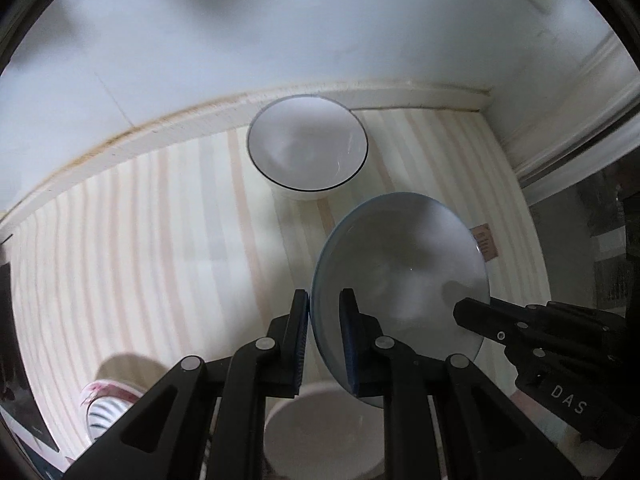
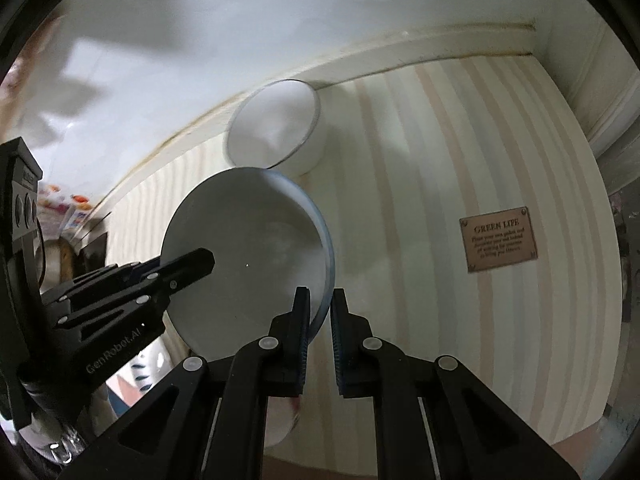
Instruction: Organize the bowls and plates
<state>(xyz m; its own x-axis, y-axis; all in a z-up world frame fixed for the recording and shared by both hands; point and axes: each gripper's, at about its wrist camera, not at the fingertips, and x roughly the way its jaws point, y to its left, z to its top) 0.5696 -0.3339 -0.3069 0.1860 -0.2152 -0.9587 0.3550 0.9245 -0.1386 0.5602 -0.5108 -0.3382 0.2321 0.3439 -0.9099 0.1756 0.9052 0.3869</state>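
Your left gripper: fingers grasping the blue-rimmed plate by its rim.
Your right gripper: fingers clamp the opposite rim.
Black-rimmed bowl: on the striped bench, beyond the plate.

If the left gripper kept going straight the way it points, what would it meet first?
Apart from the blue-rimmed plate in the left gripper, probably the white bowl with the dark rim, standing by the wall just left of its line; depth is unclear.
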